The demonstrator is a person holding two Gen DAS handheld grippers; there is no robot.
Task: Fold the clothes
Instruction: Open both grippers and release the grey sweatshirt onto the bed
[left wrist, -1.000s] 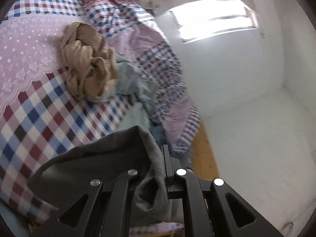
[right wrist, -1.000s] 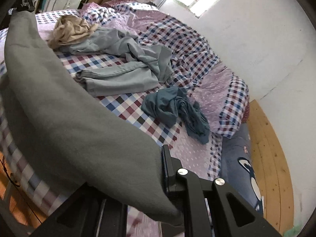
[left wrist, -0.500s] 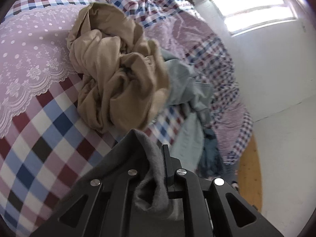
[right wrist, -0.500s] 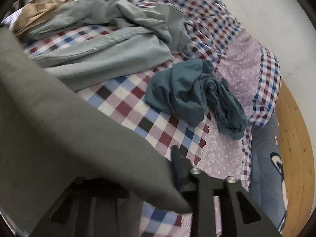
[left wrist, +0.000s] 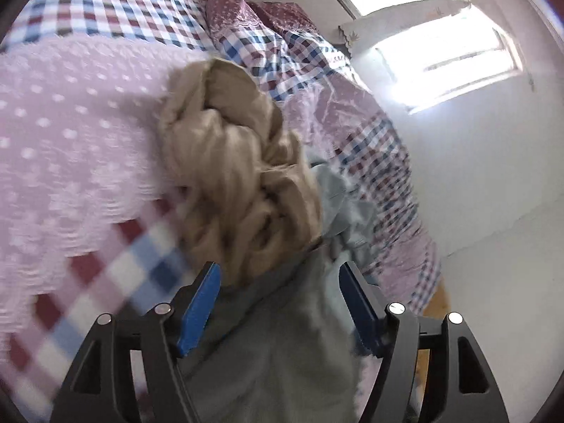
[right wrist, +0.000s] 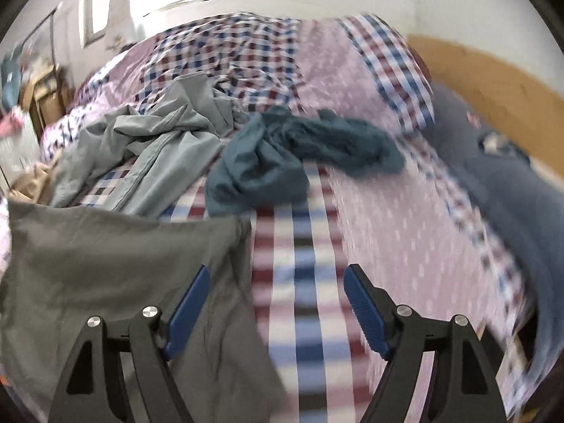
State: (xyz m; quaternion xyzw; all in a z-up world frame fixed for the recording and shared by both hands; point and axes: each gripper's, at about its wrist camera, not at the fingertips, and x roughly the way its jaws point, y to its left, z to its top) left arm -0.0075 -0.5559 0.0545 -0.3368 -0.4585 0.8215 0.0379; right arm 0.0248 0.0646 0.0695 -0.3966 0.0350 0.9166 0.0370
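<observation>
On my left wrist view, the pink dotted and checked bedspread (left wrist: 70, 134) fills the left side of the frame, blurred. At centre lies a crumpled tan garment (left wrist: 232, 169), with a pale grey-green garment (left wrist: 349, 211) touching its right edge. At the bottom centre, my left gripper (left wrist: 280, 303) has its jaws opening; the dark grey garment (left wrist: 282, 352) lies between the blue pads (left wrist: 197, 310), but they are not pressing on it, so it is released. A bright window (left wrist: 440, 35) sits in the upper right.

On my right wrist view, the dark grey garment (right wrist: 116, 264) is spread flat over the lower left of the frame, on the bedspread (right wrist: 370, 211). Above it, at left of centre, lies the pale grey-green garment (right wrist: 158, 148), with a bit of the tan one (right wrist: 35, 183) at the far left edge. At centre sits a bunched teal garment (right wrist: 282, 162). My right gripper (right wrist: 276, 303), bottom centre, is also opening; the grey cloth's edge lies under its left pad (right wrist: 187, 310), ungripped, and checked bedspread shows between the jaws. A dark blue blanket (right wrist: 511, 194) runs down the right side.
</observation>
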